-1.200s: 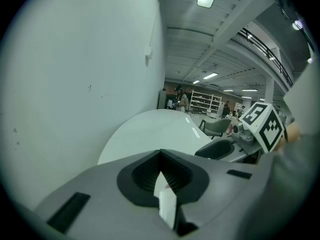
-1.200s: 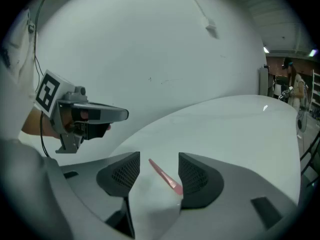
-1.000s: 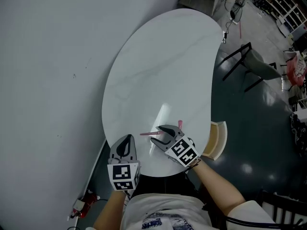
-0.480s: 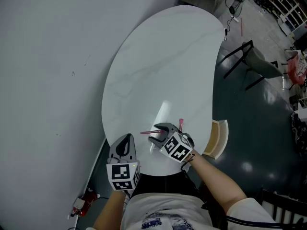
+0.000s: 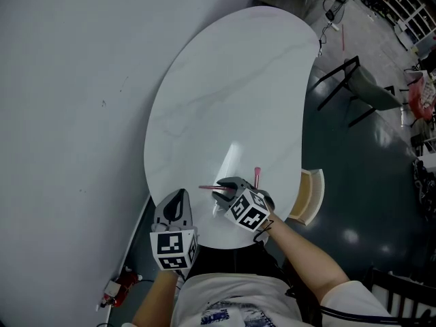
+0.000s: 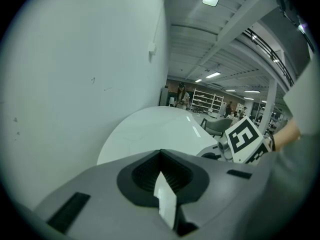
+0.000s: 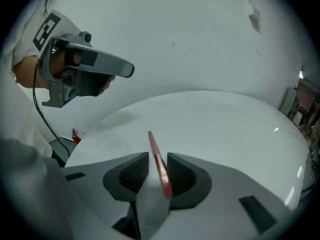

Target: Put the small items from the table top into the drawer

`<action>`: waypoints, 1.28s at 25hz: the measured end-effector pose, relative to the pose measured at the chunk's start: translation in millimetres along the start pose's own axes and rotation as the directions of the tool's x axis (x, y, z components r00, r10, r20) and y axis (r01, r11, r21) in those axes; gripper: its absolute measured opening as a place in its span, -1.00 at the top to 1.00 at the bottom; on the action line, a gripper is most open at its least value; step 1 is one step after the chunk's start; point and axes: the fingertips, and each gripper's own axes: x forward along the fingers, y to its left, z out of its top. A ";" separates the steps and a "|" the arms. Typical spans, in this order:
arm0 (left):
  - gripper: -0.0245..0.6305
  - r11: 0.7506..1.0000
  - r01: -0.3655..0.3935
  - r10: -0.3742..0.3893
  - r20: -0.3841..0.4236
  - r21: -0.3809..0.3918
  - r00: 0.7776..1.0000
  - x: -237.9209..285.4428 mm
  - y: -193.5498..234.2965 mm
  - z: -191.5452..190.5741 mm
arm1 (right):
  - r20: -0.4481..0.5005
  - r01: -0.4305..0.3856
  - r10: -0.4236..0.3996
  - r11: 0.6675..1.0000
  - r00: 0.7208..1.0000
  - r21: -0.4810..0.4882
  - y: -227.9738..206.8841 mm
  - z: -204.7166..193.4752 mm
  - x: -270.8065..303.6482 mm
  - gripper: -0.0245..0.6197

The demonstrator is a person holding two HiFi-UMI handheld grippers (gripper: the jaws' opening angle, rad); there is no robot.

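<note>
- Nearest to us, the person's white shirt [image 5: 231,304] carries a blue print. The bottom edge of the head view cuts it off, and we cannot read it.
- The left tongs [image 5: 181,196] sit at the near-left rim of the white oval counter [image 5: 225,87], jaws together with nothing between them. Their cube shows black-and-white square markers, no letters.
- Just beyond, the right tongs [image 5: 216,189] tip down onto the counter. Their jaws have just been closing and stand part-way apart around the slim pink stick [image 7: 156,154].
- In the right gripper view the stick slants across the gap, against the right-hand jaw, with a sliver of space on the other side. We see no firm pinch.
- In the head view the stick lies flat on the counter. One end is hidden under the tongs and the free end points left.
- A second short pink piece [image 5: 257,175] lies on the counter just past the right tongs, too small for us to tell what it is.
- A pale wooden drawer [image 5: 310,197] stands pulled out at the counter's right edge. Its inner part is hidden under the top, and we cannot make out its contents.
- Farther off, a black-framed chair [image 5: 357,87] stands on the dark floor.
- Shelving [image 5: 402,5] is cut off at the top right corner.
</note>
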 end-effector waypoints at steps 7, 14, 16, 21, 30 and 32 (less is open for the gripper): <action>0.86 1.000 -0.002 0.002 0.003 -0.002 1.000 -2.7 -0.4 0.5 | 0.004 0.031 -0.032 0.999 0.999 0.026 5.0 -1.9 -1.1 0.63; 0.87 1.000 -0.001 0.001 -0.003 0.002 1.000 -5.2 -2.7 -0.7 | 0.007 0.064 -0.064 0.997 0.998 0.053 7.5 -2.6 -1.3 0.72; 0.87 1.000 -0.001 0.001 -0.004 0.005 1.000 -6.3 -5.0 -0.9 | 0.003 0.070 -0.070 0.995 0.998 0.069 7.6 -3.2 -3.1 0.72; 0.86 1.000 0.002 -0.002 -0.003 0.021 1.000 -8.3 -8.1 2.5 | 0.023 0.073 -0.077 0.987 0.997 0.140 6.3 -3.6 -12.7 0.72; 0.87 0.998 0.039 -0.039 0.007 0.057 0.999 -6.0 -29.9 15.3 | 0.094 0.150 -0.190 0.934 0.977 0.325 -14.5 -9.5 -62.8 0.72; 0.86 0.996 0.060 -0.061 0.005 0.071 0.998 -2.3 -41.0 16.8 | 0.103 0.178 -0.230 0.913 0.968 0.367 -20.7 -15.5 -78.3 0.72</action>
